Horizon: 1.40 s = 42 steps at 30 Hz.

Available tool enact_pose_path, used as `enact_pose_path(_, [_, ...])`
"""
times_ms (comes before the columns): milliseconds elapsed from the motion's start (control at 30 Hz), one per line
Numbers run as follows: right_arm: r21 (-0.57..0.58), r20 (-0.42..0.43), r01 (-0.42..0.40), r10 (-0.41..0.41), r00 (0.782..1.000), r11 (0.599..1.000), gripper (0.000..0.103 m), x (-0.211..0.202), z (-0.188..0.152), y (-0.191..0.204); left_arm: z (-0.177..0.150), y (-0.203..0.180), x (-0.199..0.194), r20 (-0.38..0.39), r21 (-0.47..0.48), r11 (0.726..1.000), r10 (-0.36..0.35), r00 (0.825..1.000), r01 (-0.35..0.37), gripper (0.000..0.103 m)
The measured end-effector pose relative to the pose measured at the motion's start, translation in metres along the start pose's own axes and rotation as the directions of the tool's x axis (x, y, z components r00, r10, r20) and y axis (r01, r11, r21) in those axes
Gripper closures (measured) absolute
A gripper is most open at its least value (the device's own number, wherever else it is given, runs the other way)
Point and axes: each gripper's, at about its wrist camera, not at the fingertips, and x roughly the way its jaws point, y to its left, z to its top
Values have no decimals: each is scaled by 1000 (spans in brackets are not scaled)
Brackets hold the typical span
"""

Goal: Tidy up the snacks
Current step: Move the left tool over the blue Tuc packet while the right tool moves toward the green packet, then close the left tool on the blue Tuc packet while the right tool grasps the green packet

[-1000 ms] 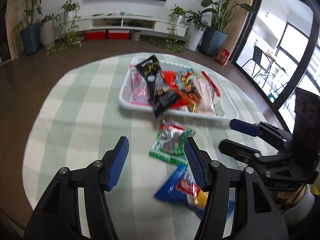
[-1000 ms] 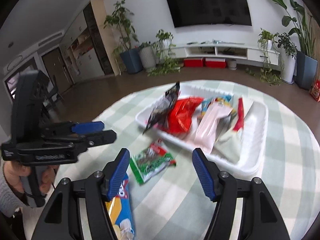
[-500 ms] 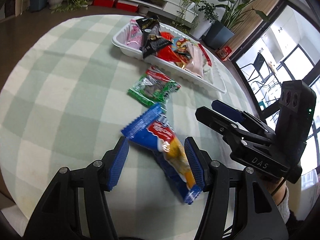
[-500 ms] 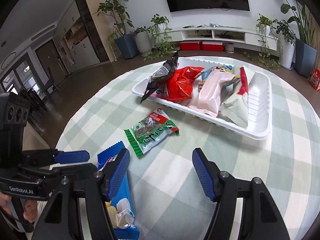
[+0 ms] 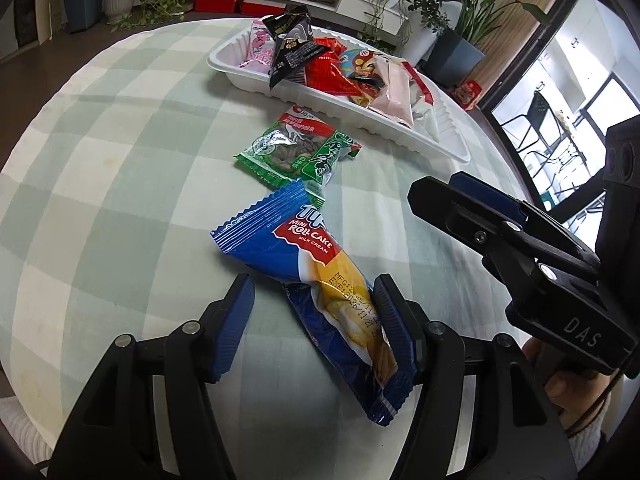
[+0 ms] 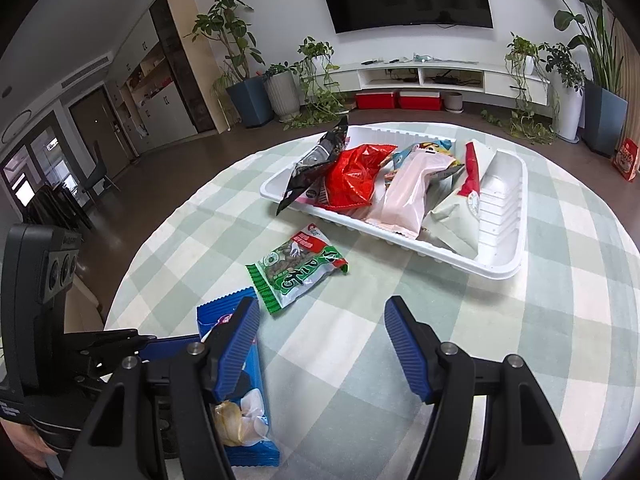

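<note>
Both wrist views: low, near table | facing tray (image 5: 424, 142) | overlap probably snacks

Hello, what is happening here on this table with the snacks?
A person is sorting snacks with two handheld grippers. The open left gripper is around the blue roll cake packet, which lies on the checked tablecloth. The right gripper hovers open. A green packet lies loose; the white tray holds the others.
</note>
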Motion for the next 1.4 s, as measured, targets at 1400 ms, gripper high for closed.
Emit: enact_pose_path(1400, [205,-199,253,-213,957,946,1,99,30,47,5,114,-35,104,-61,991,-116,988,122,70])
